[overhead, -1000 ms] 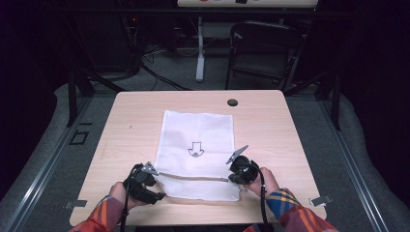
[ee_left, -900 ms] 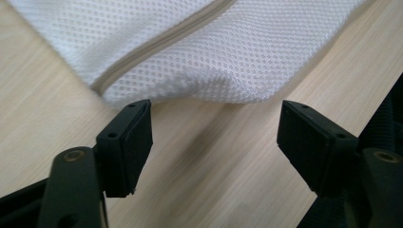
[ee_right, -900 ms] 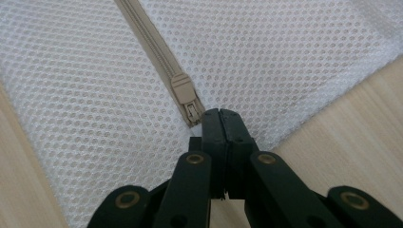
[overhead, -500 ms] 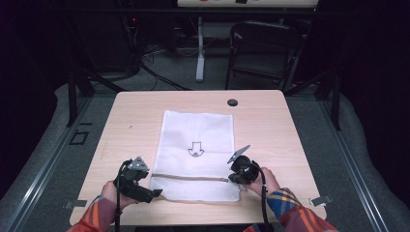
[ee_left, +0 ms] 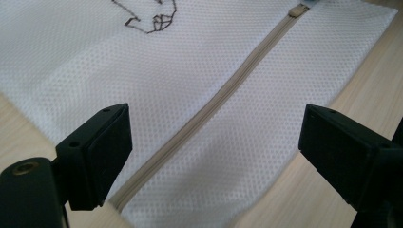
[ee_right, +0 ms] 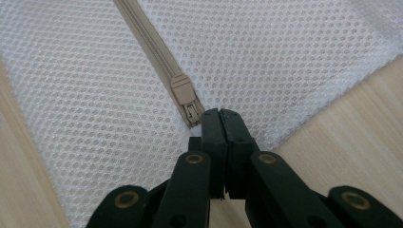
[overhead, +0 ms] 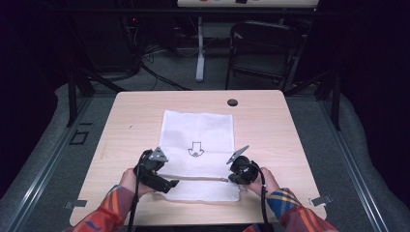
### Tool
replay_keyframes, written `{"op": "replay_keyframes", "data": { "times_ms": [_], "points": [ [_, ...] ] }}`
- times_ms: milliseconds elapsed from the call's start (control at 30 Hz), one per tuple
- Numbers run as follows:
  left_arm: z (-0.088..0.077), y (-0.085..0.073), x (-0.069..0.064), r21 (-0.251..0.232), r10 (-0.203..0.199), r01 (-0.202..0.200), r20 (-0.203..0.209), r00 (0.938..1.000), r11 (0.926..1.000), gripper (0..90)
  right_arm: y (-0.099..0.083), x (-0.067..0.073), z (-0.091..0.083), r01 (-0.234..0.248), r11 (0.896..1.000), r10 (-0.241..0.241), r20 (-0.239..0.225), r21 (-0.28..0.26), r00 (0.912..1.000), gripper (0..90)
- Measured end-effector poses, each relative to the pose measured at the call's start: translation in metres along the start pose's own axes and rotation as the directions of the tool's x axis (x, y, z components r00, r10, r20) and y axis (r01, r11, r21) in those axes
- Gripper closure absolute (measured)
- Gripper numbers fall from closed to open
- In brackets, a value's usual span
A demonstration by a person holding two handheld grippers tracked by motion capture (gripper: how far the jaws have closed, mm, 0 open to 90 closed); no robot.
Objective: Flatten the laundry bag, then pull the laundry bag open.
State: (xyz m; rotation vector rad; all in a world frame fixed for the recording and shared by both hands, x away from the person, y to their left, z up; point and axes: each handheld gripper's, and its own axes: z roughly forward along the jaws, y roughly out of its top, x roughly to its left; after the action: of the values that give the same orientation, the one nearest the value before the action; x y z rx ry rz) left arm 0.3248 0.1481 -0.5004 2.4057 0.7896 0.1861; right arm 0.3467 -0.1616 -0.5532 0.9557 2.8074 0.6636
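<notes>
A white mesh bag (overhead: 196, 130) with a black arrow print lies flat on the wooden table (overhead: 135, 121). A beige zipper (overhead: 193, 177) runs across its near end and looks closed. My left gripper (overhead: 171, 184) is at the zipper's left end. Its jaws have just been opening and now stand wide (ee_left: 214, 142), with zipper (ee_left: 214, 104) and mesh lying untouched between them. My right gripper (overhead: 229, 179) is at the zipper's right end, shut (ee_right: 219, 111). Its tips meet the end of the zipper pull (ee_right: 183, 90), which slips in beside them.
A small round black grommet (overhead: 232, 102) sits near the table's far edge. Bare wood borders the bag on both sides. Beyond the table stand a dark chair (overhead: 263, 48), a white post and cables on the floor.
The left gripper's jaws have opened off the bag's left end, and that hand has shifted a little and lifted. The right gripper and the bag have stayed put.
</notes>
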Motion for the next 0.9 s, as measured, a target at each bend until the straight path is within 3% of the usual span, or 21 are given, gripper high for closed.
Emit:
{"op": "replay_keyframes", "data": {
  "times_ms": [467, 900],
  "points": [
    [0.033, 0.032, -0.009, 0.026, 0.064, -0.065, 0.035, 0.9974, 0.9976, 6.4, -0.001, 0.000, 0.000, 0.002, 1.000, -0.002, 0.001, -0.004, 1.0000, 88.8],
    [0.058, 0.050, -0.016, 0.004, 0.100, -0.101, 0.061, 0.9931, 0.9949, 5.0, -0.001, 0.000, 0.000, 0.001, 1.000, -0.001, 0.001, -0.011, 1.0000, 88.4]
  ]
}}
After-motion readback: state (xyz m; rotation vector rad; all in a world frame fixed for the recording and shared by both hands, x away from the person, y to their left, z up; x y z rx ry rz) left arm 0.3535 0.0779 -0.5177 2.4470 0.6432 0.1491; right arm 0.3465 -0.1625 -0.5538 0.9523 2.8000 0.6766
